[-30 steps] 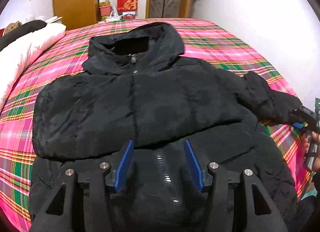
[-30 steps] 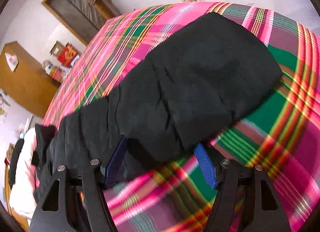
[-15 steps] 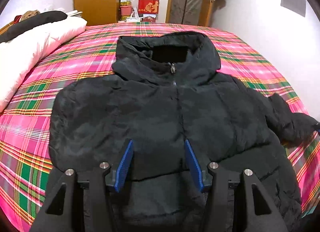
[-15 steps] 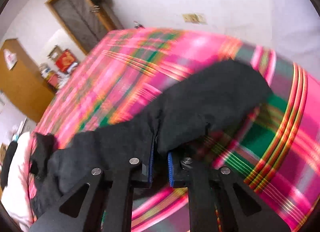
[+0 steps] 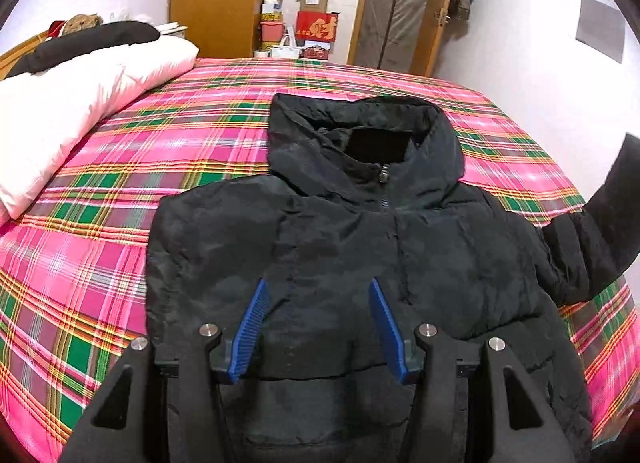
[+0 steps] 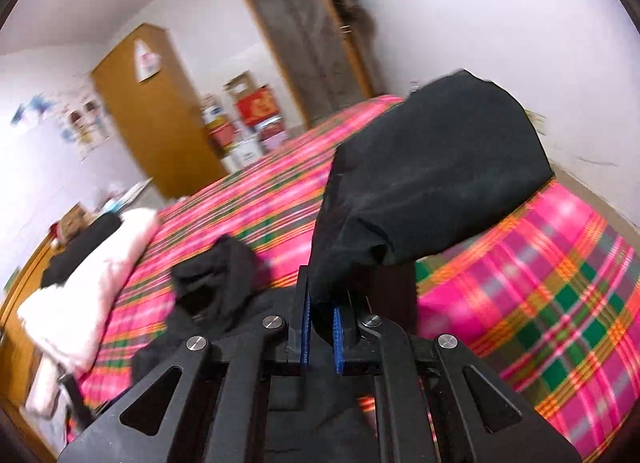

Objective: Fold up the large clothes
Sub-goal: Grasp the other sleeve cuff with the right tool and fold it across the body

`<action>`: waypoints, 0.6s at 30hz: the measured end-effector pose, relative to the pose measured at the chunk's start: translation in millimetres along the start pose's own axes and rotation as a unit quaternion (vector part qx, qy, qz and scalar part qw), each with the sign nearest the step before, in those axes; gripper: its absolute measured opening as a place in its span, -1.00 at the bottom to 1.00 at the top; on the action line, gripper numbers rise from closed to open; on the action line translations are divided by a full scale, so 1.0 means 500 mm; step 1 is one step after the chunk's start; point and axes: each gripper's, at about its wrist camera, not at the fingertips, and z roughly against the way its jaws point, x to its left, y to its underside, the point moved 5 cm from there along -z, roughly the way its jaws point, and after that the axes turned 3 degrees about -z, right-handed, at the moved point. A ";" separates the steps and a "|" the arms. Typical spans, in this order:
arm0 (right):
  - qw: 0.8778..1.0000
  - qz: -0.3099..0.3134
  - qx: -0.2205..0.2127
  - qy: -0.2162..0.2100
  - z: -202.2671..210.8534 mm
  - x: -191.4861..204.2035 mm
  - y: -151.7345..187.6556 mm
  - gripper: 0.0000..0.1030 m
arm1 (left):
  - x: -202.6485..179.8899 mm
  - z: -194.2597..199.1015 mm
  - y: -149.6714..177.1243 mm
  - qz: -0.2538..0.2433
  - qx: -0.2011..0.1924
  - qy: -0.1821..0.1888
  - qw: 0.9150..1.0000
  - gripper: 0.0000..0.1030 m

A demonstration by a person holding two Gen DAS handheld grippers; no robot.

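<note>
The black hooded puffer jacket lies front-up and zipped on the plaid bedspread, hood toward 12 o'clock. The sleeve at 9 o'clock appears already folded across the chest; this is a judgement from the straight left edge. The other sleeve is lifted clear of the bed at 3 o'clock, not yet laid over. The body folds remain undone.

Right gripper: jaws clamped tight on the sleeve cloth near its cuff, fabric bunched between the blue pads. Left gripper: jaws parted about halfway, nothing between them, hovering over the jacket's lower front at 6 o'clock; contact cannot be confirmed.
</note>
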 end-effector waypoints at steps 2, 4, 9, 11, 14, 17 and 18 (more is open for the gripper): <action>1.000 0.013 0.012 -0.017 -0.018 0.042 0.015 -0.84 | 0.016 -0.001 -0.002 0.011 0.002 -0.001 1.000 0.07; 0.999 0.025 0.028 -0.035 -0.044 0.086 0.037 -0.84 | 0.033 0.000 -0.004 0.023 0.002 -0.001 1.000 0.07; 0.992 0.055 0.088 -0.076 -0.131 0.185 0.135 -0.84 | 0.077 -0.002 -0.007 0.057 0.003 -0.003 0.998 0.07; 0.988 0.064 0.116 -0.084 -0.174 0.212 0.182 -0.84 | 0.091 -0.003 -0.007 0.068 0.005 -0.001 0.998 0.07; 0.980 0.074 0.160 -0.094 -0.234 0.247 0.251 -0.84 | 0.110 -0.002 -0.008 0.081 0.004 0.001 0.997 0.07; 0.972 0.084 0.198 -0.097 -0.285 0.264 0.317 -0.84 | 0.119 -0.002 -0.008 0.092 0.005 0.005 0.996 0.07; 0.968 0.085 0.213 -0.099 -0.303 0.269 0.339 -0.84 | 0.121 -0.004 -0.009 0.094 0.006 0.007 0.996 0.07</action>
